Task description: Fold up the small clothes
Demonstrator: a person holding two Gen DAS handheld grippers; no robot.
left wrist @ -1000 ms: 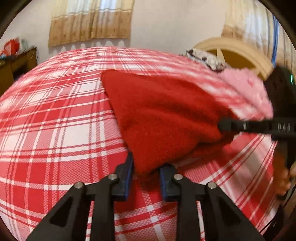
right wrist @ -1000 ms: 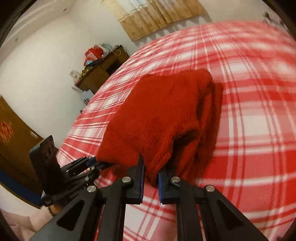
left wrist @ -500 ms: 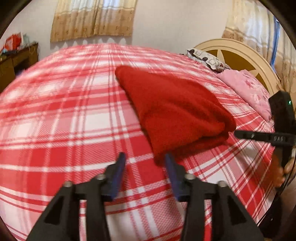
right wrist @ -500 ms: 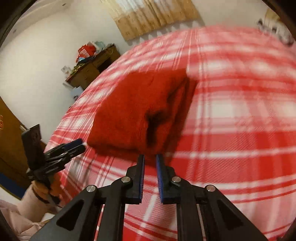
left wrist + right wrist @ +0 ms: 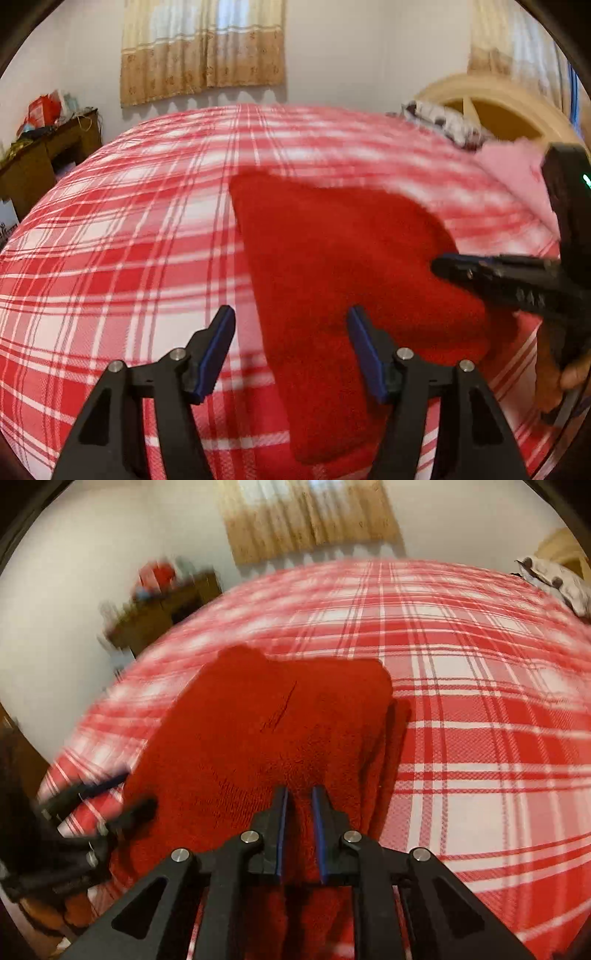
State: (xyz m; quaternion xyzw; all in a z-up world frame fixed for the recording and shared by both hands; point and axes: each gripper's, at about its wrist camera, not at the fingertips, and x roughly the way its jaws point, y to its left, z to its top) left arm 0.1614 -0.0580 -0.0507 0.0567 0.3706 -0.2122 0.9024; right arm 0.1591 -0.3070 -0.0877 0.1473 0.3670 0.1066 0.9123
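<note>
Lying folded — red garment [image 5: 343, 258] on bed [image 5: 122, 236]

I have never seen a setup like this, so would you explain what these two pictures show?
There is no robot here. A person holds a two-finger gripper in each hand, and each one carries a wide-angle camera that looks along its fingers. One picture comes from the left gripper, the other from the right gripper; each also catches the other at its edge. Both look down at a bed with a red plaid cover, where a folded red sweater lies. The left jaws have just been opening; they stand wide, with the sweater's edge between them but not pinched. The right jaws are almost closed over the sweater; I cannot tell if they pinch cloth.
</note>
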